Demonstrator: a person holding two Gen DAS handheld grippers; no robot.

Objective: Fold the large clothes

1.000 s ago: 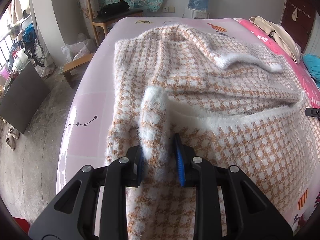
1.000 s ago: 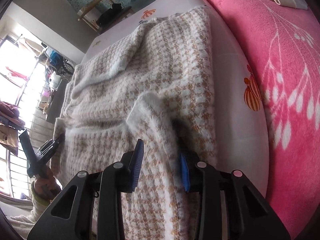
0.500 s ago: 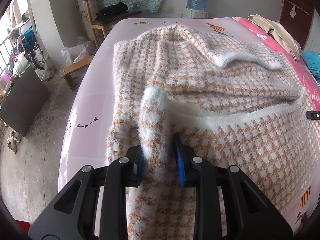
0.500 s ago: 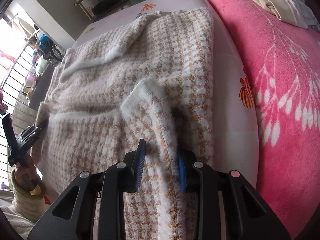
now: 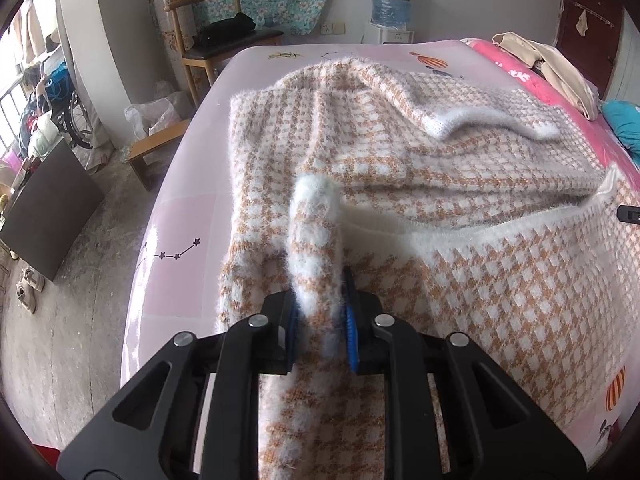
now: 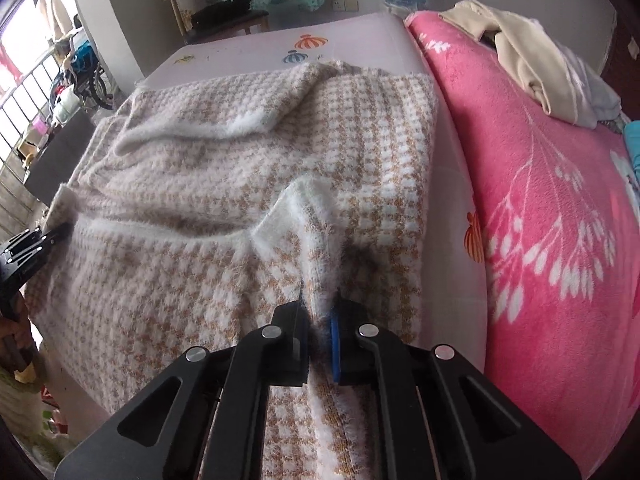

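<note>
1. Left wrist view showed the left gripper point(image 5: 318, 322) pinching a raised ridge of the fuzzy checked sweater point(image 5: 460, 280) along its near left side; the jaws had just been closing, with the fabric bunched between the blue pads.
2. The right gripper point(image 6: 318, 338) had likewise just closed its jaws, and they were nearly pressed together on a thin fold at the sweater's near right side.
3. The sweater lay spread across the pale pink bed sheet point(image 5: 188, 216), just beside the bright pink blanket point(image 6: 560, 240), with a white-edged flap point(image 5: 492, 120) folded over further back.
4. Judging by its look, the knit was soft, thick and limp: it would sag and stretch between the two holds rather than keep any shape.
5. The fluffy surface probably gave the pads good friction, so slipping seemed unlikely, though a shallow pinch might catch only the top layer.
6. Holds near the two corners of the white-trimmed edge point(image 5: 500, 228) appeared the sensible places to take it, so that the whole width would lift evenly.
7. A beige garment point(image 6: 532, 60) lay on the blanket, well apart.
</note>
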